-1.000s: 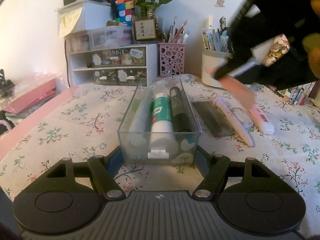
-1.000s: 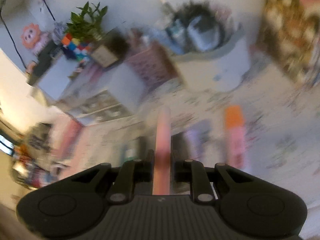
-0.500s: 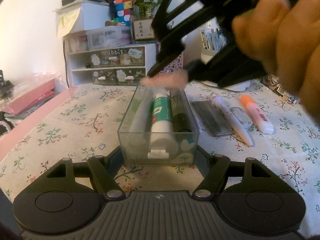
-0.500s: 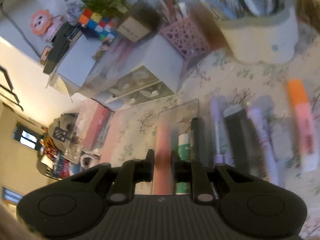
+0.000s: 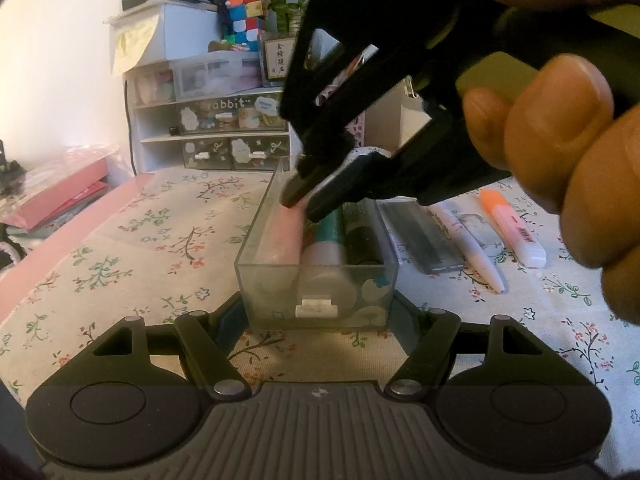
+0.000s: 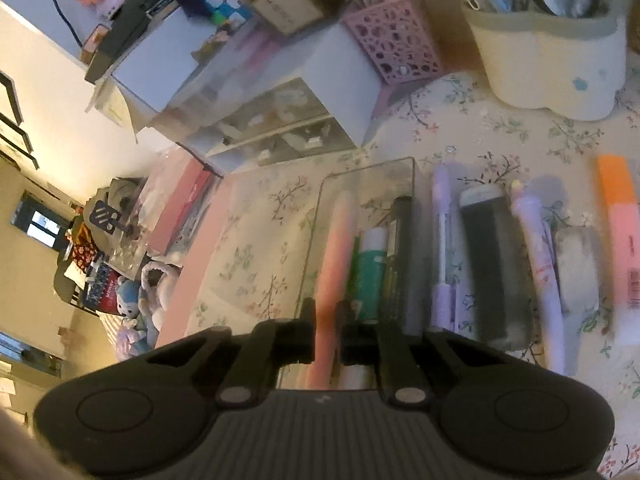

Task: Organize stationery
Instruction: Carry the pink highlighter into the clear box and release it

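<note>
From the left wrist, the left gripper point(image 5: 318, 312) is clamped on the near end of the clear rectangular plastic box point(image 5: 316, 280), seemingly to steady it, while the right gripper point(image 5: 304, 200) lowers a pale pink pen point(image 5: 282, 236) into its left side. From the right wrist, that pen point(image 6: 334, 272) sits between jaws now closing on it, beside a teal-and-white tube point(image 6: 372, 272).

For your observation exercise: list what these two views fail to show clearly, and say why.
- Left wrist view: far end of the clear box, hidden by the right gripper.
- Right wrist view: near end of the pink pen, hidden between the gripper's fingers.
- Right wrist view: orange highlighter label, blurred.
</note>
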